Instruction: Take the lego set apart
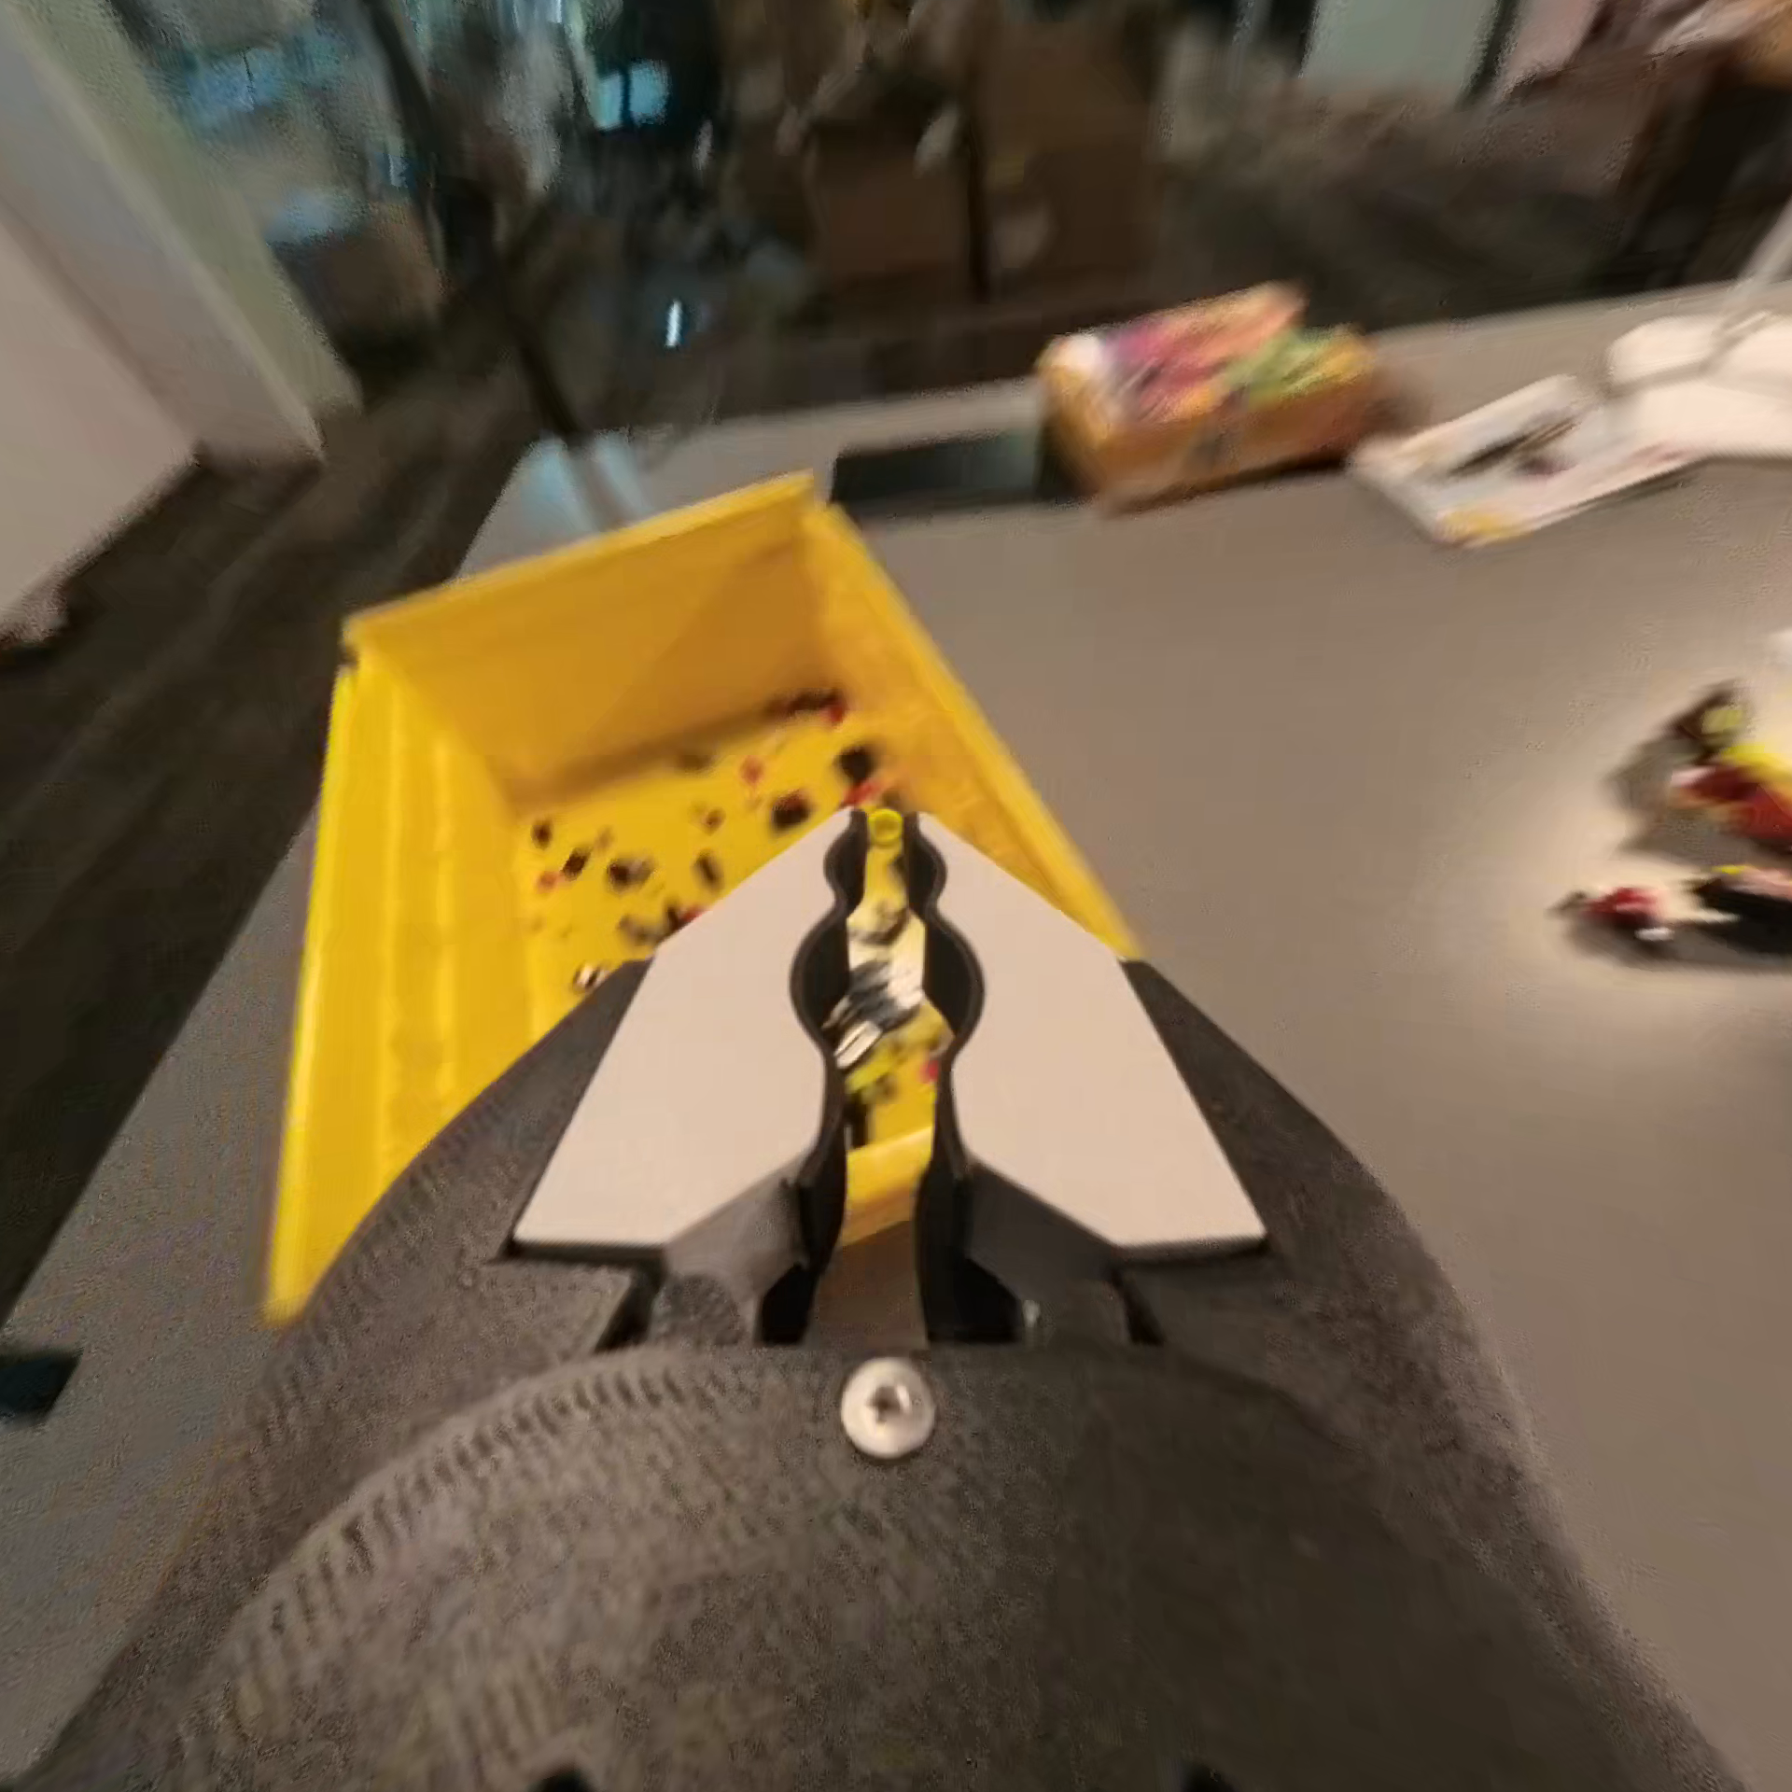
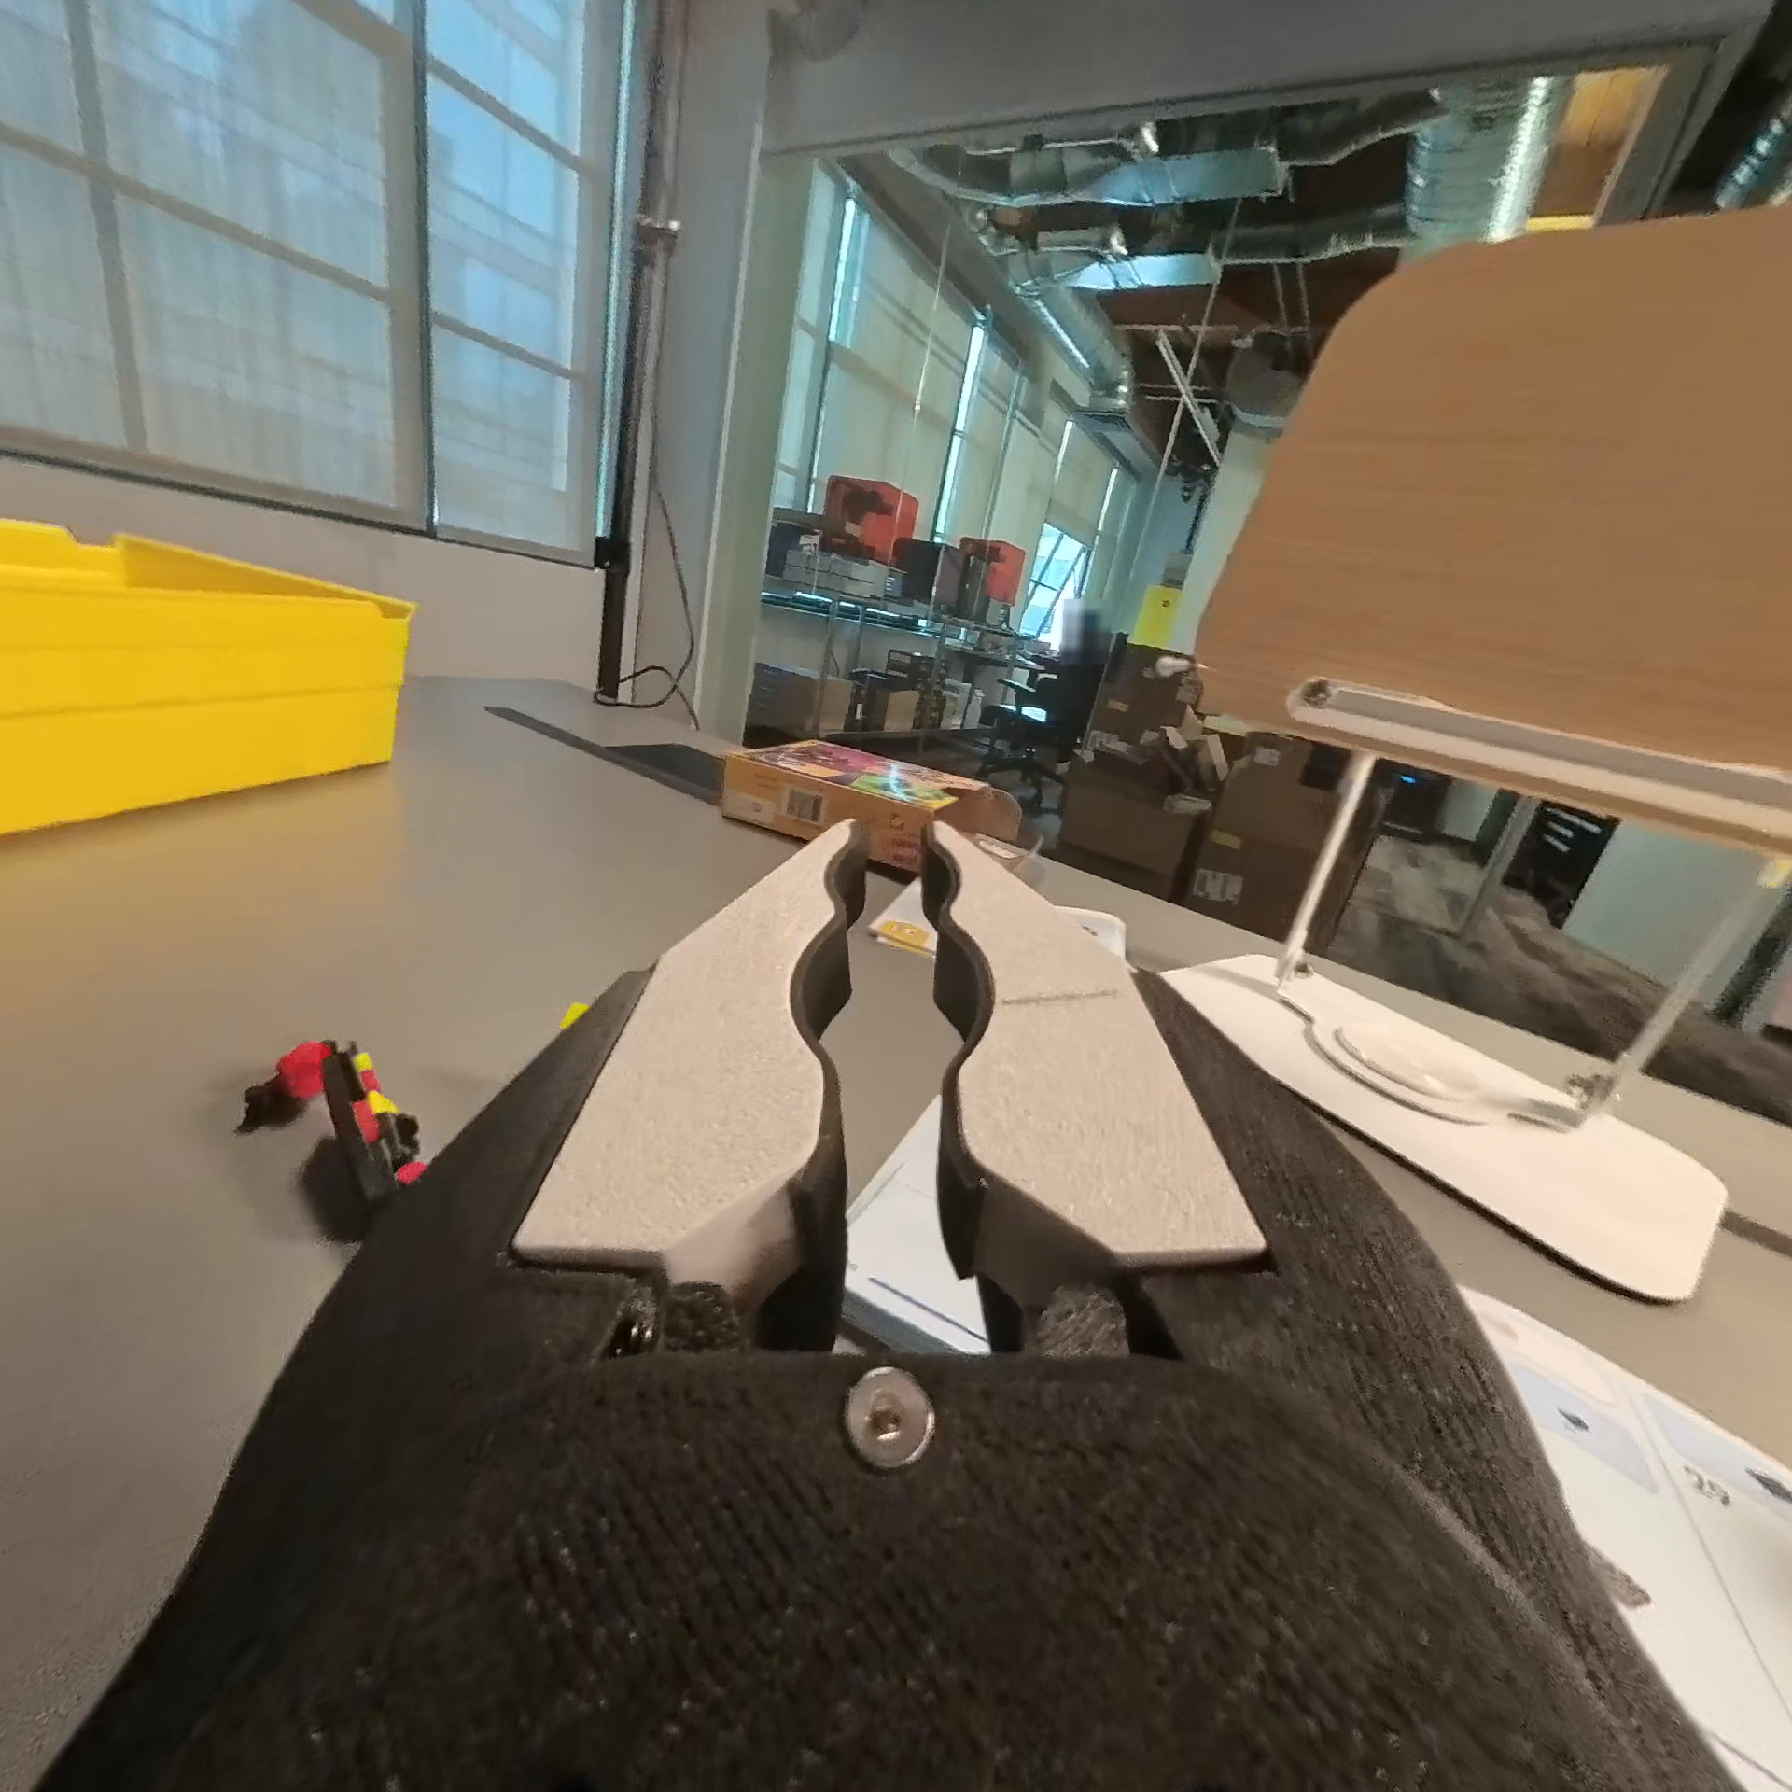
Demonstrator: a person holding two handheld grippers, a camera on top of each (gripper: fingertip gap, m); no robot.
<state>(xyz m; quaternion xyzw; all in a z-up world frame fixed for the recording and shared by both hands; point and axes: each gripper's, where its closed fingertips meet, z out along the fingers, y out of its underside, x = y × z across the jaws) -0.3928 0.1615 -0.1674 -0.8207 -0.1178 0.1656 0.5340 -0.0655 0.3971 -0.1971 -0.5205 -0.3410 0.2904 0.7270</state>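
The left gripper [image 1: 884, 824] has its fingers [image 1: 737, 1047] pinched on a small yellow lego piece [image 1: 882, 827] above the yellow bin [image 1: 407, 921], which holds loose pieces. The right gripper [image 2: 892, 839] has its fingers [image 2: 718, 1067] slightly parted and empty. The lego set [image 2: 354, 1105] lies on the grey tabletop [image 2: 291, 931] right of the bin.

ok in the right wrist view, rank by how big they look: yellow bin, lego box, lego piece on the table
1. yellow bin, partly out of frame
2. lego box, though it sits farther off
3. lego piece, though it lies nearest the camera
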